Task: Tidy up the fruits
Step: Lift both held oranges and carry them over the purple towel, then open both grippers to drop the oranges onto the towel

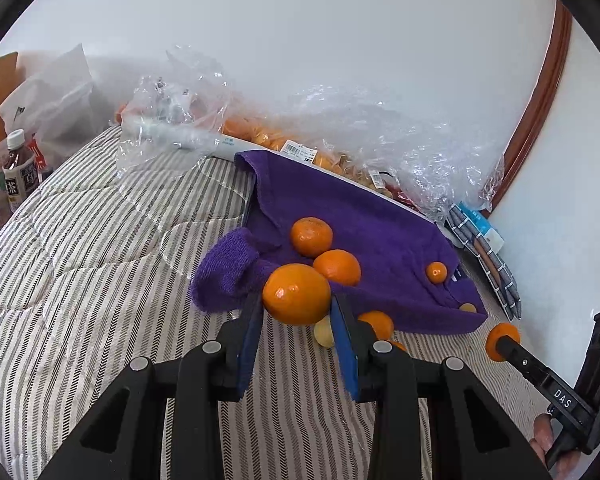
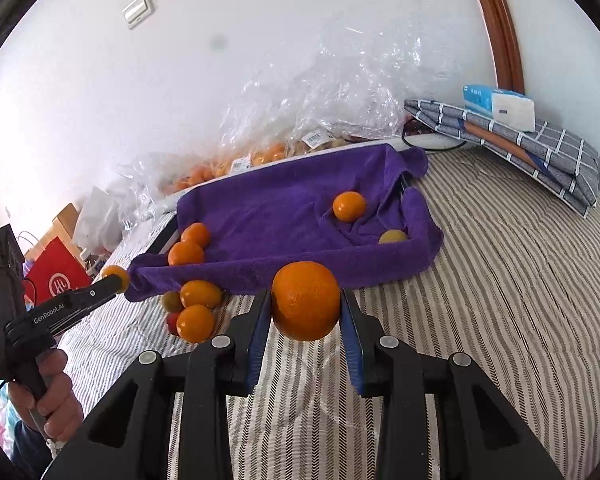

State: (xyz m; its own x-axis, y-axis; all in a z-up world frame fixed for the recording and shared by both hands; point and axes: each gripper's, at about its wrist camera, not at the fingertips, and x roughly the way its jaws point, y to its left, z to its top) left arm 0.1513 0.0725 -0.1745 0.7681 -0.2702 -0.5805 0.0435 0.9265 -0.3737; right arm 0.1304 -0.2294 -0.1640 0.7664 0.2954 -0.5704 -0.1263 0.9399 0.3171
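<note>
Across the lower half of both views runs a striped quilt [image 2: 500, 280], and on it sits a tray draped in a purple towel [image 2: 284, 216], pushed against a white wall [image 2: 260, 60]. My left tongs [image 1: 297, 312] are pinching a mandarin [image 1: 297, 294] at the towel's near left corner, just above the quilt; my right tongs [image 2: 305, 312] are pinching a bigger orange [image 2: 305, 306] just in front of the towel's near edge. On the towel, at the left of the right view, two mandarins [image 2: 190, 245] touch each other, while a small mandarin [image 2: 349, 206] and a yellowish fruit [image 2: 393, 237] lie in the folds at the right end. Loose fruit [image 2: 198, 308] is heaped on the quilt at the lower left of that view, just beside the towel's corner. Behind the tray, along the wall, crinkled clear bags [image 2: 320, 100] hold more orange fruit. Upper right of the right view, a folded checked cloth [image 2: 540, 152] carries a tissue pack [image 2: 500, 106], with a brown wooden frame [image 2: 496, 20] rising above it. Far left of the left view stand a bottle [image 1: 16, 168] and a white bag [image 1: 56, 108]. Bare quilt spreads wide right of the tray; the wall side is crowded.
</note>
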